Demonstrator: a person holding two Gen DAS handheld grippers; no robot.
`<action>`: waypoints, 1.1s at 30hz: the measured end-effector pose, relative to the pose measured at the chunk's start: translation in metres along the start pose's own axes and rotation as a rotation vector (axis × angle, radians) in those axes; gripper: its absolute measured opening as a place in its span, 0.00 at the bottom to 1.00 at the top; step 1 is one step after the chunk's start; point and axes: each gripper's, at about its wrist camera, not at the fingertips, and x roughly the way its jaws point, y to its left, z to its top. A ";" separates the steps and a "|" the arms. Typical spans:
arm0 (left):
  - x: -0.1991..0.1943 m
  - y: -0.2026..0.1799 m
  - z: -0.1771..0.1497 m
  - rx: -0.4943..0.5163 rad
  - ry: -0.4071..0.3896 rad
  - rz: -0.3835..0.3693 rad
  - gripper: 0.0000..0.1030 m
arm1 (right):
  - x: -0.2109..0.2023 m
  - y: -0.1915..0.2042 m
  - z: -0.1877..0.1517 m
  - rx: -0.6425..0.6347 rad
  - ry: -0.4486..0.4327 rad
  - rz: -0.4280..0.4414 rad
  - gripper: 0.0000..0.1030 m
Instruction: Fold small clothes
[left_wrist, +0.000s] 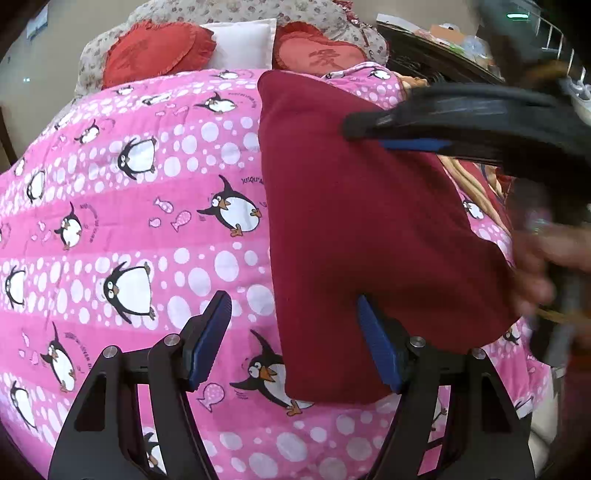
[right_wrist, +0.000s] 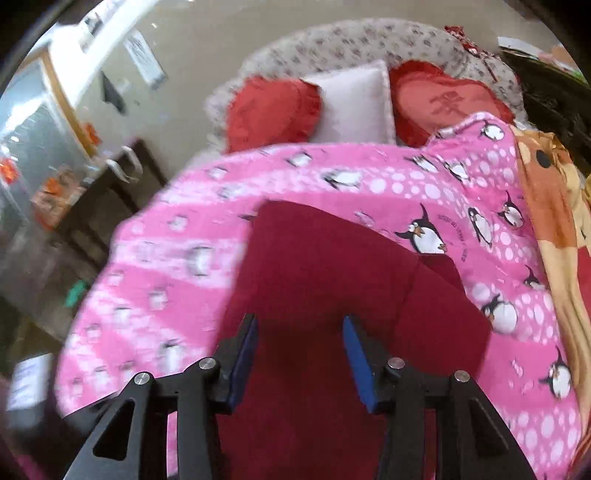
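Maroon garment is laid folded on the pink penguin blanket. Nothing is gripped: left gripper is spread wide at its edge, right gripper half-parted above. Folds could be dragged askew if cloth is snagged.

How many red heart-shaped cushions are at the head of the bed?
2: one red cushion lies left of the white pillow, the other red cushion lies right of it. Others may be hidden behind the pink blanket.

Plain dark-red knitted garment; pink quilted bedspread patterned with white dots and black-and-white penguins; two red heart-shaped cushions; plain white pillow; blue-padded black tongs.
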 end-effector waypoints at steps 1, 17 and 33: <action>0.001 0.000 0.001 -0.002 0.001 0.001 0.69 | 0.014 -0.005 0.003 0.019 0.005 -0.018 0.44; 0.006 -0.004 0.005 0.009 0.000 0.017 0.69 | -0.052 -0.025 -0.029 0.086 -0.025 -0.011 0.47; 0.003 -0.011 -0.002 0.007 -0.014 0.061 0.70 | -0.048 -0.045 -0.104 0.155 0.036 -0.117 0.47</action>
